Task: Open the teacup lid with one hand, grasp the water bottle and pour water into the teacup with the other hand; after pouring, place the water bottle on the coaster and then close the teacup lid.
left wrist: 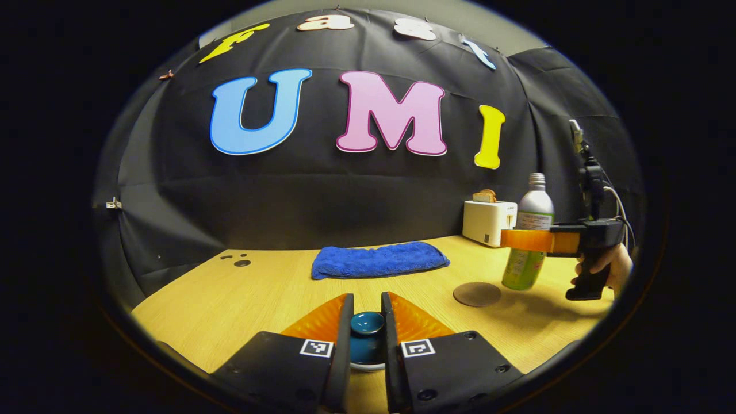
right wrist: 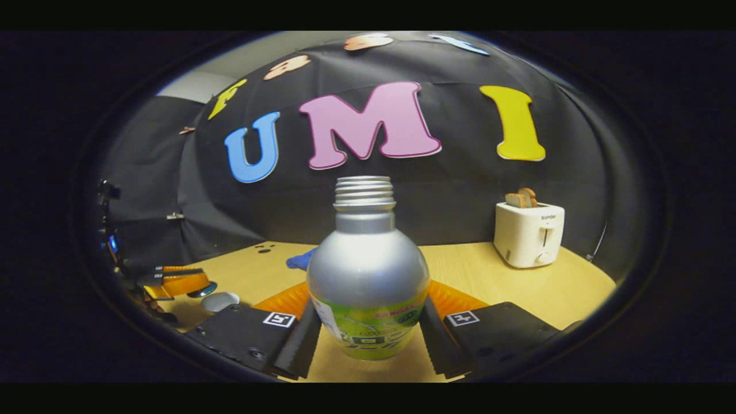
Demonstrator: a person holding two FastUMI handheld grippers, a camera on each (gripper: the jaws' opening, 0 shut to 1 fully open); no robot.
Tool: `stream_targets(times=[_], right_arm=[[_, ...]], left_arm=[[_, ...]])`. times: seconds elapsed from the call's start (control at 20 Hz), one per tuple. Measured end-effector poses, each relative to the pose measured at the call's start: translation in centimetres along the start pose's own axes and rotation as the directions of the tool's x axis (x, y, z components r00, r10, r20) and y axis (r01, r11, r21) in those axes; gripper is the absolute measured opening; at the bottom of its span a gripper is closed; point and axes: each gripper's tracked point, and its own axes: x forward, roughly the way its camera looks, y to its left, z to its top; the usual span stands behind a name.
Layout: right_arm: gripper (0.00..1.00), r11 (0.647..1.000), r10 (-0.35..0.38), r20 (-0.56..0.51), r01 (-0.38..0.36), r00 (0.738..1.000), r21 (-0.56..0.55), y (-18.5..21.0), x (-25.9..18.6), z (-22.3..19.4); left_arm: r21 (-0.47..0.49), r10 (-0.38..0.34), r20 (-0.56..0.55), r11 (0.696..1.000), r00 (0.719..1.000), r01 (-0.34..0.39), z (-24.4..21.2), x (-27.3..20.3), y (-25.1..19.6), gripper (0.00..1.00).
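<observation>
Bottle (right wrist: 368,270) and lid are each held by a separate gripper, which suits a pour that has not yet been made. In the right gripper view the right gripper (right wrist: 368,330) is seen with its jaws closed on the lower, labelled body of the water bottle, both fingers pressed against its sides; the threaded neck is uncapped and points upward, so the long axis is kept close to vertical and nothing can spill. In the left gripper view the same bottle (left wrist: 529,236) is seen lifted off the counter (left wrist: 241,299), slightly tilted, just beside the round dark coaster (left wrist: 476,294) and not on it; the hand (left wrist: 612,265) holding that gripper is visible at the far edge.

The left gripper (left wrist: 367,330) is held low, its jaws closed narrowly about the knob of the teacup lid (left wrist: 367,323), the fingers touching it on either side. Whether the lid is seated on the cup or already raised cannot be told from this view; in the right gripper view a pale round thing (right wrist: 221,301), possibly the cup, lies on the counter just below the left gripper.

A blue towel (left wrist: 379,260) is laid flat toward the back, and a white toaster (left wrist: 489,221) stands behind the bottle, both well apart from the work.

The bottle would judgeably need carrying across and tipping neck-down over the cup.
</observation>
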Motion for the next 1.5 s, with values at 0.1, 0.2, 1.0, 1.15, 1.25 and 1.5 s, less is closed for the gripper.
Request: stream_targets(times=[0.1, 0.2, 1.0, 1.15, 1.25, 1.5], right_arm=[[0.80, 1.000, -0.002, 0.009, 0.002, 1.000, 0.021, -0.1, 1.9, 0.2], [0.80, 1.000, -0.013, 0.011, 0.013, 1.000, -0.002, -0.4, 3.7, 0.1], [0.84, 0.997, -0.007, -0.064, 0.002, 0.998, -0.080, 0.6, 6.7, -4.4], [0.99, 0.998, -0.022, -0.101, 0.016, 0.995, -0.067, 0.7, 6.4, -5.2], [0.94, 0.997, -0.045, -0.116, 0.036, 0.992, -0.072, 0.3, 6.0, -5.2], [0.99, 0.994, -0.072, -0.155, 0.058, 0.985, -0.092, 0.5, 3.5, -5.6]], left_arm=[[-0.002, 0.004, 0.004, 1.000, 1.000, -0.004, 0.0, -0.2, 0.3, 0.29], [-0.005, 0.008, 0.004, 1.000, 1.000, -0.008, 0.0, -0.4, 0.5, 0.29], [-0.023, 0.052, 0.005, 0.998, 0.999, -0.051, -0.5, -2.1, 2.6, 0.29], [-0.024, 0.060, 0.011, 0.998, 0.998, -0.060, -0.3, -2.7, 2.7, 0.29], [-0.023, 0.064, 0.014, 0.998, 0.998, -0.063, -0.2, -3.0, 2.7, 0.29], [-0.016, 0.068, 0.035, 0.998, 0.997, -0.067, 0.7, -4.1, 2.3, 0.29]])
